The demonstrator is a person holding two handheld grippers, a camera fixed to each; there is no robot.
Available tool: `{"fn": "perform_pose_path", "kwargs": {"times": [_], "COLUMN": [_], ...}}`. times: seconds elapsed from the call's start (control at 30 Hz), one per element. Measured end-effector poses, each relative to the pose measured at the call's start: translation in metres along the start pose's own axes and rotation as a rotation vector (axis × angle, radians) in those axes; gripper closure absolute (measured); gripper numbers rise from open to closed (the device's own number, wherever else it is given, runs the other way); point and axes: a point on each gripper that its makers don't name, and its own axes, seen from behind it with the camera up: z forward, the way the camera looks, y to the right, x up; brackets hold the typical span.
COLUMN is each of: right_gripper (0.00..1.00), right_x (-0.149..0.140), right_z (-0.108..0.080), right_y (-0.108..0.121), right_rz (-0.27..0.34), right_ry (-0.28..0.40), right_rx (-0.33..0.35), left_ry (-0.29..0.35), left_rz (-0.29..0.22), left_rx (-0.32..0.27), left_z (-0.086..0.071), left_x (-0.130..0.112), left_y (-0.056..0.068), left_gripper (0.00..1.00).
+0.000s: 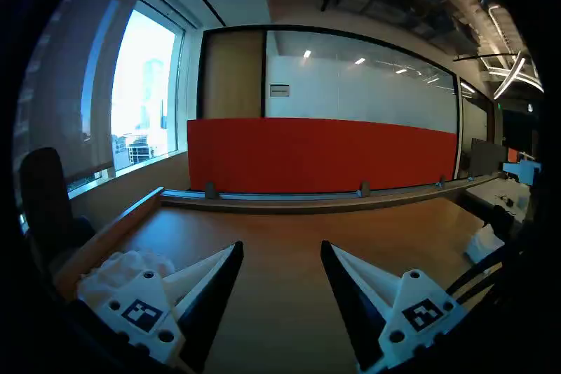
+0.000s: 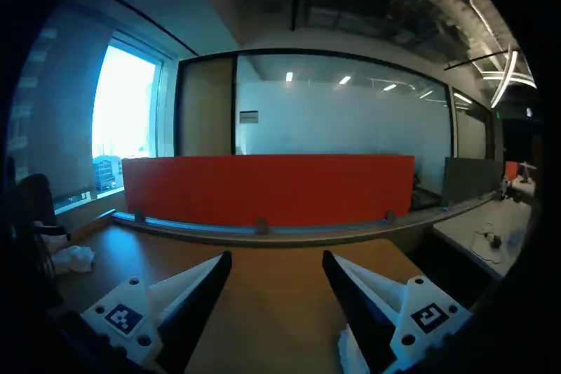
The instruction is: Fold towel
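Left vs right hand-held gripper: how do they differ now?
Left hand-held gripper: crumpled white towel right beside its left finger. Right hand-held gripper: a white heap far off at the edge of the desk, plus a white scrap by its right finger's base, unlike left. Both open, gripping nothing.

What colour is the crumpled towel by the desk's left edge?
White. The towel shows best in the left gripper view.

I hold my left gripper (image 1: 280,248) pointing forward and level, its two fingers spread wide apart. My right gripper (image 2: 277,256) points forward too, fingers equally parted.
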Motion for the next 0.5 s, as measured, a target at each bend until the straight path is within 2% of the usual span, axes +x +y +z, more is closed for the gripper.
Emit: {"fn": "perform_pose_path", "kwargs": {"times": [0.1, 0.37, 0.5], "right_gripper": [0.0, 0.0, 0.0], "right_x": [0.001, 0.001, 0.002], "right_z": [-0.002, -0.005, -0.004], "right_y": [-0.004, -0.014, -0.02], "right_rz": [-0.004, -0.016, -0.021], "right_ry": [-0.004, -0.018, -0.021], "right_rx": [0.006, 0.008, 0.005], "left_ry": [0.008, 0.047, 0.071], "left_rz": [0.005, 0.073, 0.075], "left_rx": [-0.001, 0.006, 0.012], "left_z": [0.001, 0.002, 0.001], "left_x": [-0.003, -0.013, -0.02], "left_y": [-0.001, -0.008, -0.012], "left_gripper": [0.19, 0.19, 0.19]}}
